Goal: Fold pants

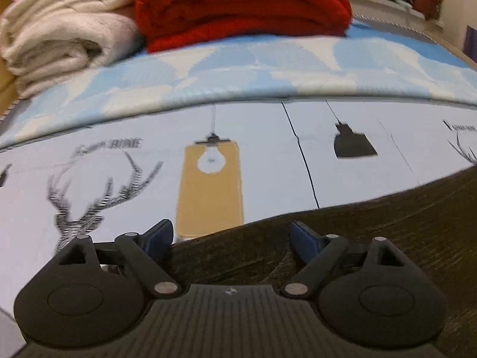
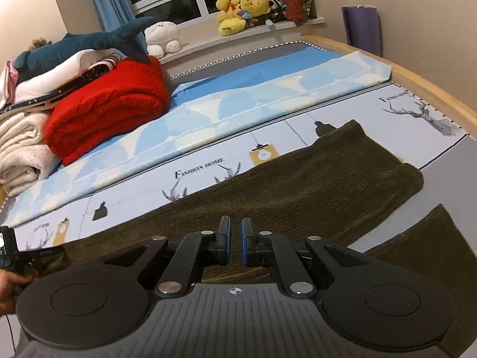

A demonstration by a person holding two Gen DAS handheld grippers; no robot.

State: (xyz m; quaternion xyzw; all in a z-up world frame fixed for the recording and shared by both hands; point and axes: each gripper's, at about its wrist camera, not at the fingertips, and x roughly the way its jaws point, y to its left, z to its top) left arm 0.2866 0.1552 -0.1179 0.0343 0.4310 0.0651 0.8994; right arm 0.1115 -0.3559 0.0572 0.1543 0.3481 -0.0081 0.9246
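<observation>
Dark brown pants [image 2: 298,185] lie flat on a printed bed sheet [image 2: 143,197], with one leg end at the far right and a second leg [image 2: 423,244] at the near right. In the left wrist view the pants [image 1: 357,238] fill the lower right. My left gripper [image 1: 231,238] is open, low over the pants' edge, holding nothing. My right gripper [image 2: 235,240] is open only a narrow gap, just above the pants, with nothing between its pads. The left gripper [image 2: 12,253] shows at the far left edge of the right wrist view.
A folded red blanket [image 2: 110,104] and white blankets [image 2: 21,149] are stacked at the back left of the bed. A blue patterned cloth [image 2: 238,101] lies behind the pants. Plush toys [image 2: 238,12] sit on the windowsill. A wooden bed frame [image 2: 417,83] runs along the right.
</observation>
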